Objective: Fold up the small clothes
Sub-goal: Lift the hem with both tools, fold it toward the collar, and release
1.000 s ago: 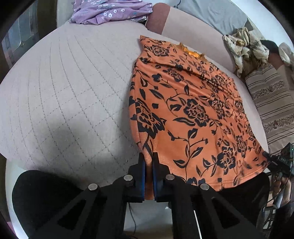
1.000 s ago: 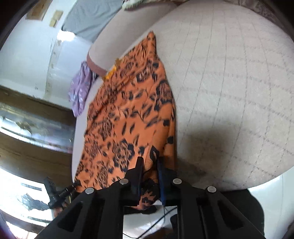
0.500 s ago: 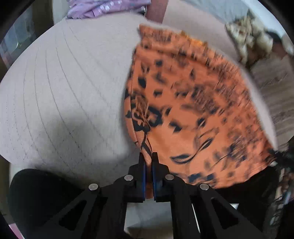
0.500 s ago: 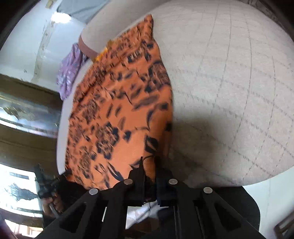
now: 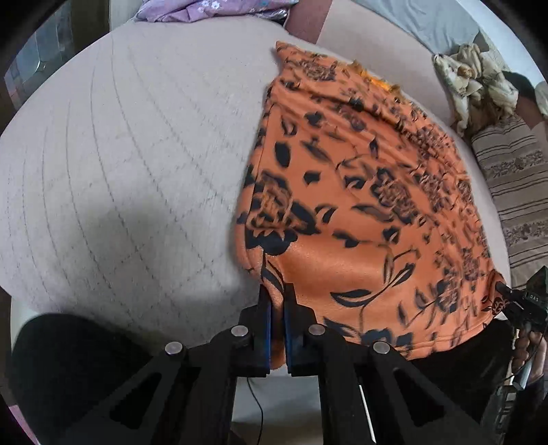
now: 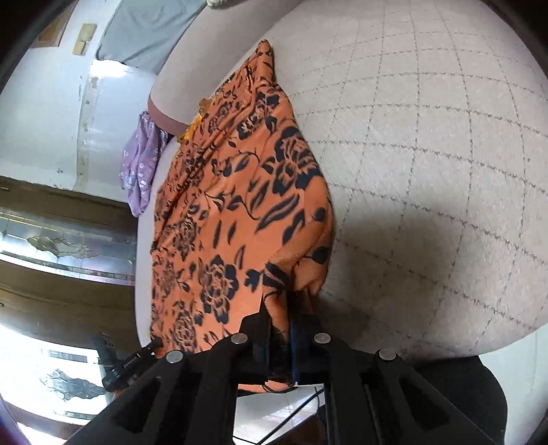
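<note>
An orange garment with black flowers (image 5: 370, 205) lies spread on a beige quilted cushion (image 5: 120, 164). My left gripper (image 5: 276, 294) is shut on its near left corner, the cloth pinched between the blue pads. In the right wrist view the same orange garment (image 6: 239, 212) runs away from me, and my right gripper (image 6: 279, 308) is shut on its other near corner, where the fabric bunches and lifts slightly. That right gripper (image 5: 520, 304) shows at the right edge of the left wrist view, holding the hem. The left gripper (image 6: 137, 359) appears low on the left of the right wrist view.
A purple flowered cloth (image 5: 212, 8) lies at the cushion's far edge. A crumpled cream cloth (image 5: 476, 78) and a striped cushion (image 5: 517, 185) sit to the right. A wall and glass-panelled wooden furniture (image 6: 61, 246) stand on the left of the right wrist view.
The right jaws have closed onto the garment's corner. Both near corners have lifted a little and the fabric's near edge has bunched toward the grippers.
</note>
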Motion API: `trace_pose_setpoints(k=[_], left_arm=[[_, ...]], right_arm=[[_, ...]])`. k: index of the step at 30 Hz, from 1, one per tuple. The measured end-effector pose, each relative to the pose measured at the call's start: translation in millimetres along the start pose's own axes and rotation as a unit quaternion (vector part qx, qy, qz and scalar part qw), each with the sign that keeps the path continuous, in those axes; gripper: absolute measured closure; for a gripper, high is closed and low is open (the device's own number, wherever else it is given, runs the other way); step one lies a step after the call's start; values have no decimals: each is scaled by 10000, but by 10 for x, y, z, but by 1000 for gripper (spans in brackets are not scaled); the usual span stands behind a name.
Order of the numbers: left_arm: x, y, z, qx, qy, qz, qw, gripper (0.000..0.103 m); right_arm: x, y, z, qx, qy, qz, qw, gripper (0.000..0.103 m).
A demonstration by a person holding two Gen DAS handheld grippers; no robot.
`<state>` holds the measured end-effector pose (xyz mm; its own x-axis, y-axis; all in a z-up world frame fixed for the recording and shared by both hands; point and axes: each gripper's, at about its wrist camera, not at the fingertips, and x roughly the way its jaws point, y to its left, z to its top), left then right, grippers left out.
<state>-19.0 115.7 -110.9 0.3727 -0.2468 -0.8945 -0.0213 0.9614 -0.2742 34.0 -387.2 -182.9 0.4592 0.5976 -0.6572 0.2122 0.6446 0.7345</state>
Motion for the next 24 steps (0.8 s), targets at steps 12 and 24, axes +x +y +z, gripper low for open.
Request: trace_pose_setpoints(k=[12, 24], left_arm=[[86, -66, 125, 142, -64, -9, 9999, 97], [44, -271, 552, 418, -303, -102, 9986, 97]], right_arm=[[48, 4, 191, 222, -101, 517, 9984, 95], [153, 170, 545, 81, -200, 768, 9968, 95]])
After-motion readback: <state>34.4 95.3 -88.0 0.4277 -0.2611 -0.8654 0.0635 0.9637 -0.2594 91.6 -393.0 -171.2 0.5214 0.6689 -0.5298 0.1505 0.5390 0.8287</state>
